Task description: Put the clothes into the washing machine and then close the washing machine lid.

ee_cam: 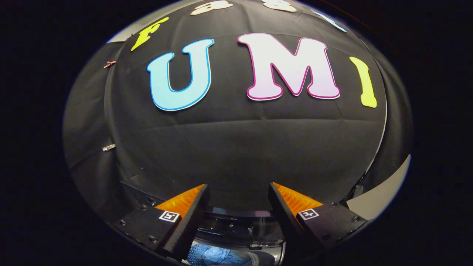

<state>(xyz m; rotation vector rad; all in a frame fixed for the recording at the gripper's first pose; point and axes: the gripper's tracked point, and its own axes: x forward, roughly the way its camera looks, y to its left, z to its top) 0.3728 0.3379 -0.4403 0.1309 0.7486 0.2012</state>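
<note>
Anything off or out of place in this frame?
Nothing stands out. The tool is open and empty, facing the booth's black cloth wall. Below its fingers sits blue clothing beside a dark glossy part, probably the washer's lid.

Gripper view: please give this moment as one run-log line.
gripper: open, holds nothing | aim: booth wall | between fingers, below: blue cloth, dark lid | lid state: cannot tell
</note>
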